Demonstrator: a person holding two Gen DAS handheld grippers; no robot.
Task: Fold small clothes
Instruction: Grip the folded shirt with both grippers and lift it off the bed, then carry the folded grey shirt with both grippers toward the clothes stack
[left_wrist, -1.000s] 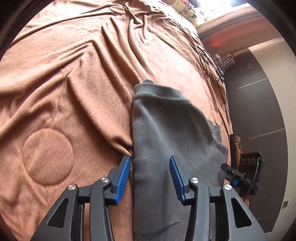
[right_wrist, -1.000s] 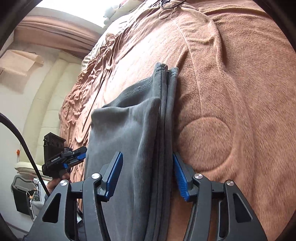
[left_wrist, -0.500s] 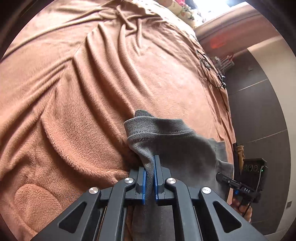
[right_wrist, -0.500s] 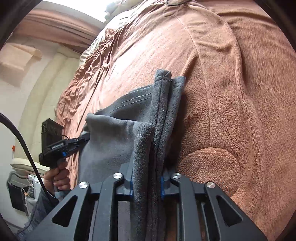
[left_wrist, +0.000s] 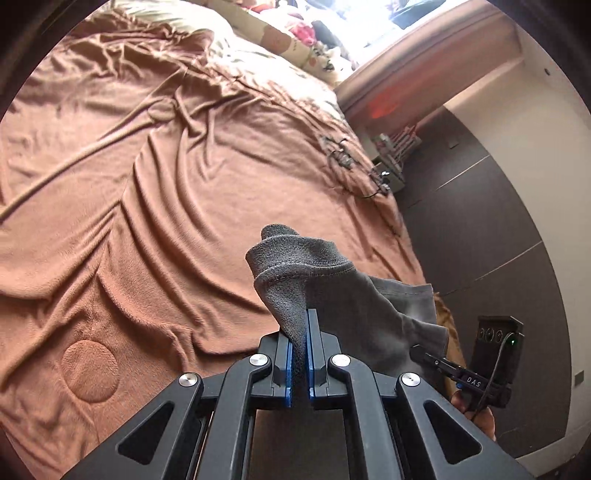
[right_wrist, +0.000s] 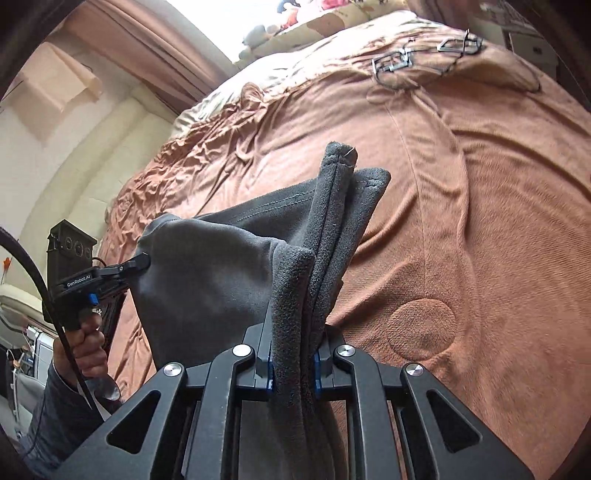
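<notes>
A small dark grey fleece garment (left_wrist: 332, 280) hangs lifted above the brown blanket, held at two edges. My left gripper (left_wrist: 301, 325) is shut on one thin edge of it, blue pads pressed together on the cloth. In the right wrist view the same garment (right_wrist: 221, 266) bunches in thick folded layers, and my right gripper (right_wrist: 295, 328) is shut on that stack. The cloth stretches between the two grippers. The lower part of the garment is hidden behind the fingers in both views.
A rumpled brown blanket (left_wrist: 147, 221) covers the bed below. Metal wire hangers (right_wrist: 399, 62) lie near its far edge, with pillows (left_wrist: 288, 40) beyond. Dark floor (left_wrist: 498, 229) runs along the bed's side. A person's hand (right_wrist: 85, 347) holds the left gripper's handle.
Both grippers went from open around the garment lying flat to shut on its edges. Both then rose, lifting the garment off the blanket.
</notes>
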